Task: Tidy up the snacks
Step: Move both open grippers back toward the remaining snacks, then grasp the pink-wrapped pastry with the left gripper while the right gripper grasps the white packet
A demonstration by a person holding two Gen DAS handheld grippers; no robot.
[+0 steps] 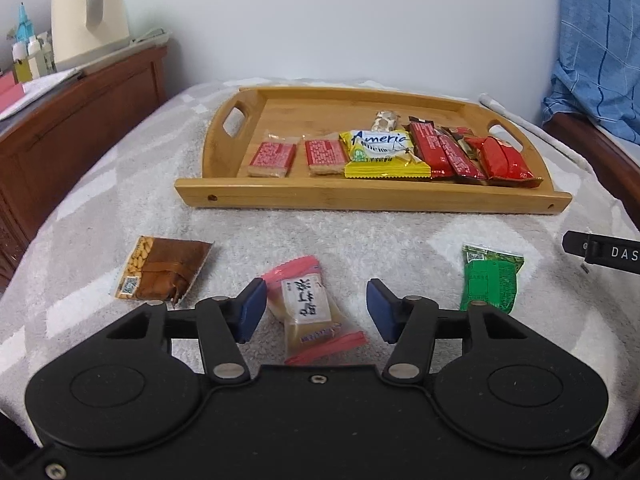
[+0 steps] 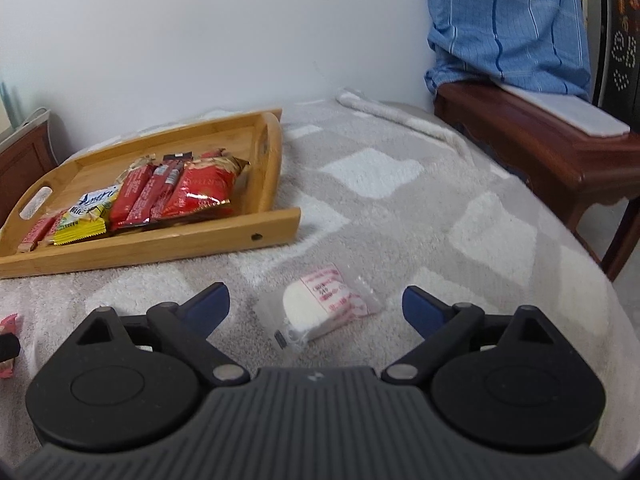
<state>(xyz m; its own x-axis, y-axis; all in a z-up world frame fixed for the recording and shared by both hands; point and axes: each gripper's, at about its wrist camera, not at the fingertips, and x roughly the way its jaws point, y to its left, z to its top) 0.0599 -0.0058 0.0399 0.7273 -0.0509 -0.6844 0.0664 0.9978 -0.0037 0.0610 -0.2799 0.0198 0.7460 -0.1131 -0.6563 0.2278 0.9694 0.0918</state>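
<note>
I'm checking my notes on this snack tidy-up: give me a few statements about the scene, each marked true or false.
1. The yellow packet lies inside the wooden tray. True.
2. The green packet is in the tray. False: it lies on the blanket, outside it.
3. The left tongs straddle the pink-edged candy. True.
4. The right tongs pinch the white sweet. False: they are open around it.

My left gripper (image 1: 316, 312) fills the lower frame, tilted downward, jaws parted partway. My right gripper (image 2: 316, 312) sits low in its frame too, jaws spread wide.
</note>
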